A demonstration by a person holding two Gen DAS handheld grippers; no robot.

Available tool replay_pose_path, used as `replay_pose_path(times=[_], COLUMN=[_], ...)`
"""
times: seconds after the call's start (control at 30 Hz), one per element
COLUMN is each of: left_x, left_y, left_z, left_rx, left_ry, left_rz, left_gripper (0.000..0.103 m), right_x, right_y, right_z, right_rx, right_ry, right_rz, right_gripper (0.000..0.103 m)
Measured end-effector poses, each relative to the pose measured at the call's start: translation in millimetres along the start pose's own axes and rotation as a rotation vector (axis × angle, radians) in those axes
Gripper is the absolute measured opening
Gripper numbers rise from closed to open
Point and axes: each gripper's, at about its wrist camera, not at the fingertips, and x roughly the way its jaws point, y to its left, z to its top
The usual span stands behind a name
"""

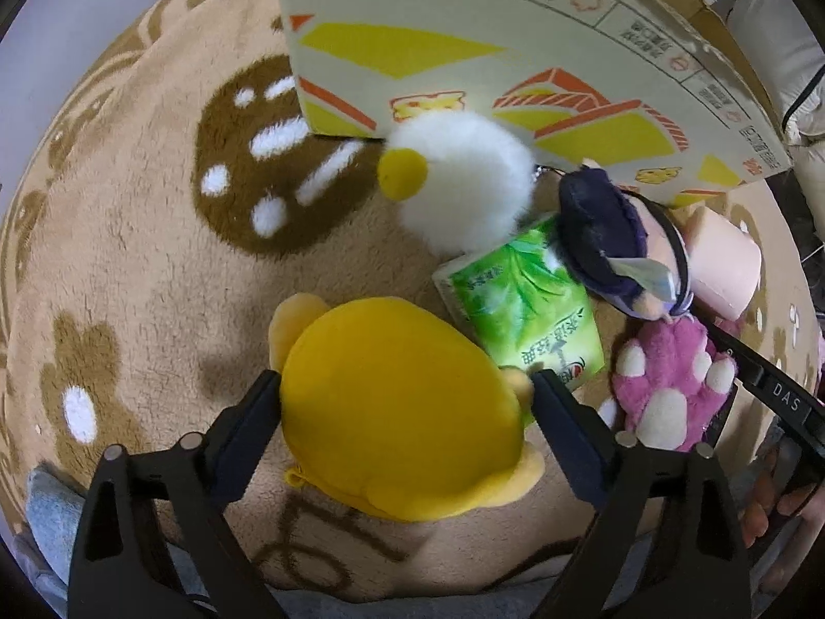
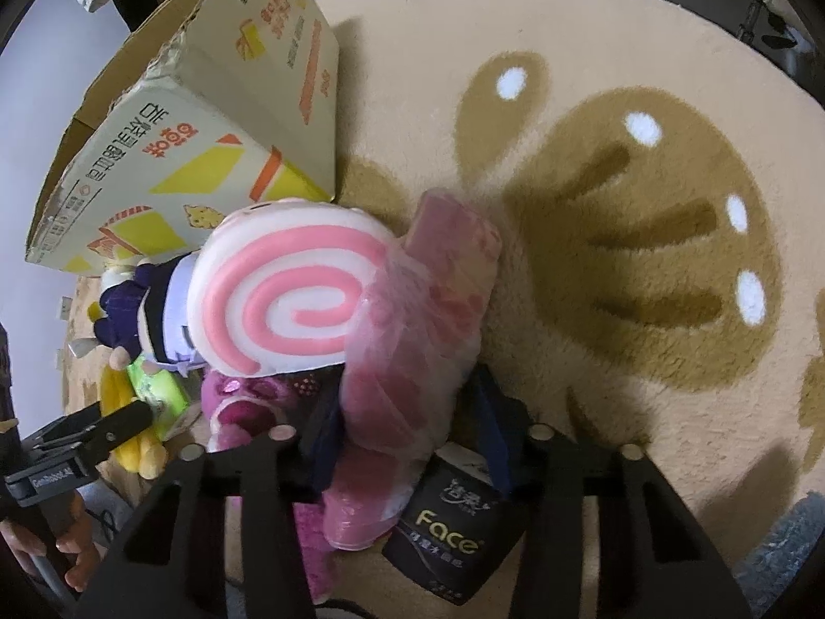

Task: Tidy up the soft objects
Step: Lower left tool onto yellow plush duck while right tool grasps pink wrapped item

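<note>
Left gripper: your jaws stand wide around the yellow plush, one finger at each flank, at or just off the fabric; I cannot tell whether they press. It lies on the beige rug, near side of the pile, the cardboard box at the far side.

Risk: the plush is rounded and slick-looking; a close high on the dome could squeeze it out. Its right edge overlaps the green tissue pack, so your right finger may snag that too.

Right gripper: your jaws stand narrow around the pink wrapped bundle, and appear to pinch its loose plastic.

Risk: a grip on film alone may slip or tear. The spiral cushion leans on the bundle and the dark Face tissue pack lies partly under it; lifting may tumble either one.

Hidden: the bundle's near end behind the gripper; the box interior; the pink plush mostly buried; the purple-haired doll face-down; the contact points at both pads.
</note>
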Motion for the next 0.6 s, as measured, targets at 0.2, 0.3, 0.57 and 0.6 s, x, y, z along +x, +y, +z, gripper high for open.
replay_pose_path(times=[0.2, 0.3, 0.57, 0.6], left_x=[-4, -7, -29, -34], left_y=[7, 12, 17, 22], left_z=[-1, -5, -16, -19], left_rx=[-0.04, -0.05, -0.097, -0.101], left_ry=[-0.015, -0.028, -0.087, -0.099], left_rz=[-0.031, -0.026, -0.003, 0.011], left_gripper=[0.08, 0.077, 0.075, 0.075], right_x=[2, -1, -17, -20], right_y=[4, 3, 7, 8], right_z=[2, 2, -12, -14], right_rx=[0.017, 0.014, 0.011, 0.008], right_ry=[-0.006, -0.019, -0.061, -0.072], right_rz=[0.02, 0.026, 0.035, 0.036], right_gripper=[0.031, 0.025, 0.023, 0.023])
